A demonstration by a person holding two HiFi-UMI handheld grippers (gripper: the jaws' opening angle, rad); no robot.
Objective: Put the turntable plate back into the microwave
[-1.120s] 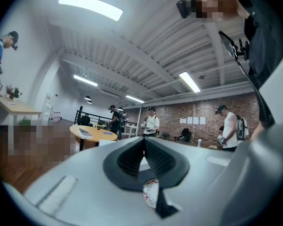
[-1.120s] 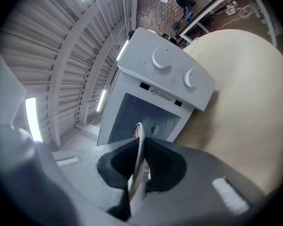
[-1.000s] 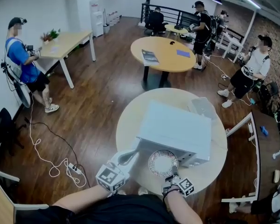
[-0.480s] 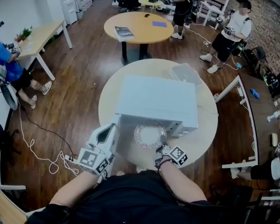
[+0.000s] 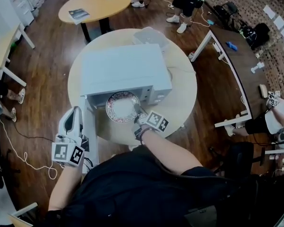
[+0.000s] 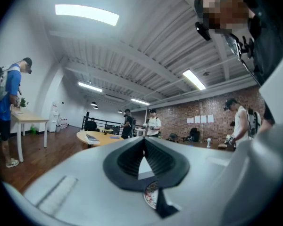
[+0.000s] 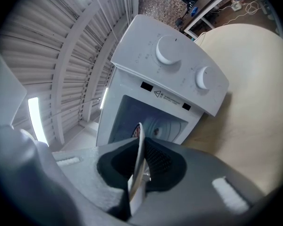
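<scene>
The turntable plate (image 5: 121,106), white with a patterned rim, hangs in front of the open mouth of the white microwave (image 5: 125,72). My right gripper (image 5: 138,114) is shut on its near edge. In the right gripper view the plate (image 7: 138,154) stands edge-on between the jaws, with the microwave's cavity (image 7: 153,124) just beyond and two knobs (image 7: 169,49) above it. The microwave door (image 5: 87,124) is swung open to the left. My left gripper (image 5: 76,110) is beside that door, shut and holding nothing; its view shows its own jaws (image 6: 142,142) meeting at the tip.
The microwave stands on a round wooden table (image 5: 182,96). A clear plastic container (image 5: 149,34) sits behind it. Farther off are another round table (image 5: 97,4) with a book, a long desk (image 5: 234,48) at the right, several people, and a cable (image 5: 12,143) on the floor.
The head camera has tilted down. My right gripper has carried the plate up and closer to the microwave's opening. The left gripper now sits lower and further left in view, beside the open door.
</scene>
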